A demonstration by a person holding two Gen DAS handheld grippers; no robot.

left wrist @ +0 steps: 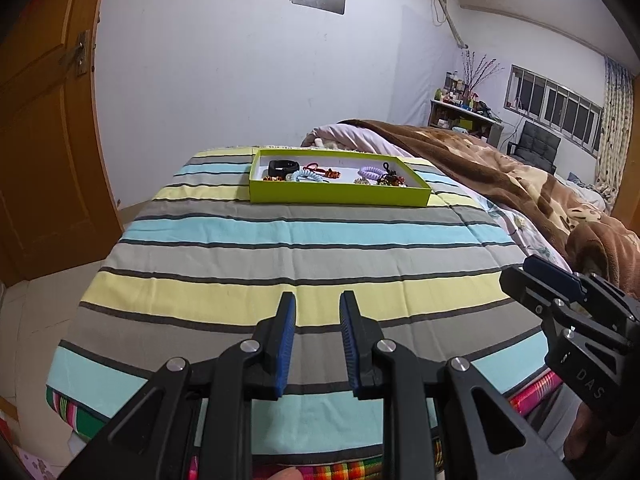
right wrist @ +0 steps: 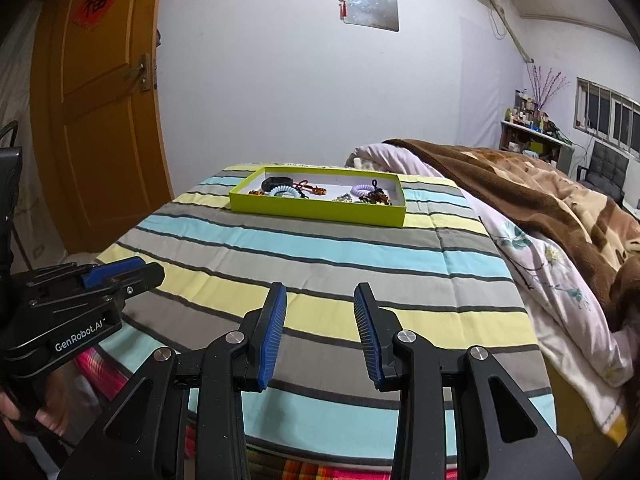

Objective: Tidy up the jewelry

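Green tray (left wrist: 340, 196) sits at bed's far edge, jewelry (left wrist: 320, 174) inside. Left gripper (left wrist: 318, 300) and right gripper (right wrist: 320, 292) spread, empty, at near edge, likely done.

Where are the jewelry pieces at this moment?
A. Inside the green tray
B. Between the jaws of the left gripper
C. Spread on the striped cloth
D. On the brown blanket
A: the bracelets and other pieces all lie inside the green tray, which sits at the far end of the striped cloth.
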